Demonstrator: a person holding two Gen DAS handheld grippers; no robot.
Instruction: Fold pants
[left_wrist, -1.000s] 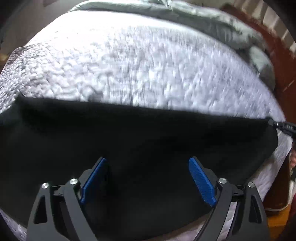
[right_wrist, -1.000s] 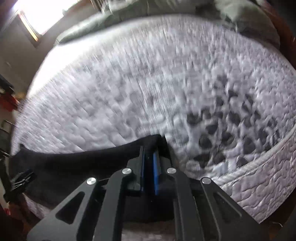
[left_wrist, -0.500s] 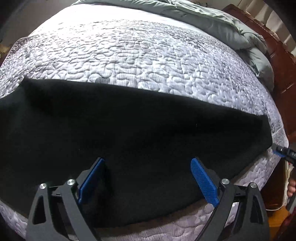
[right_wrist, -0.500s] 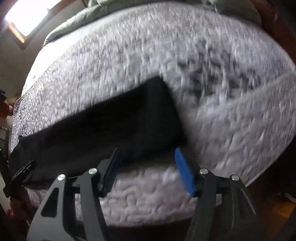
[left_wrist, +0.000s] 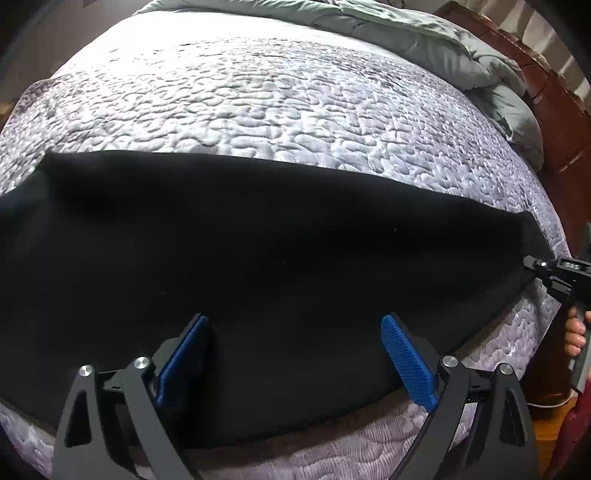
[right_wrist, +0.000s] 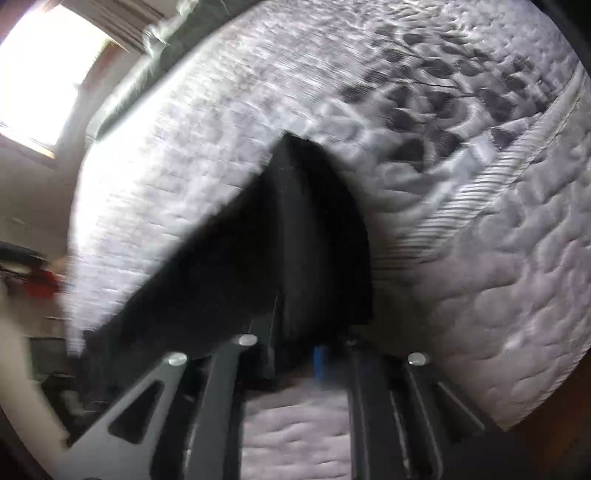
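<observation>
The black pants (left_wrist: 258, 258) lie flat in a long band across the near edge of the quilted mattress (left_wrist: 277, 103). My left gripper (left_wrist: 295, 354) is open over the pants' near edge, blue pads (left_wrist: 406, 365) wide apart and empty. My right gripper shows in the left wrist view (left_wrist: 532, 263) at the pants' right end. In the blurred right wrist view the pants' end (right_wrist: 314, 240) lies between and ahead of the right gripper (right_wrist: 295, 350); its fingers look spread and tilted, not pinching the cloth.
A grey-green duvet (left_wrist: 443, 48) is bunched at the far side of the mattress. A red-brown wooden bed frame (left_wrist: 554, 122) runs along the right. A bright window (right_wrist: 40, 74) is at the far left. The mattress side panel (right_wrist: 517, 295) drops off at the right.
My right gripper let go of the pants' end, opened, and has rolled and moved in close over it. The left gripper stayed open and barely moved; the pants now lie flat.
</observation>
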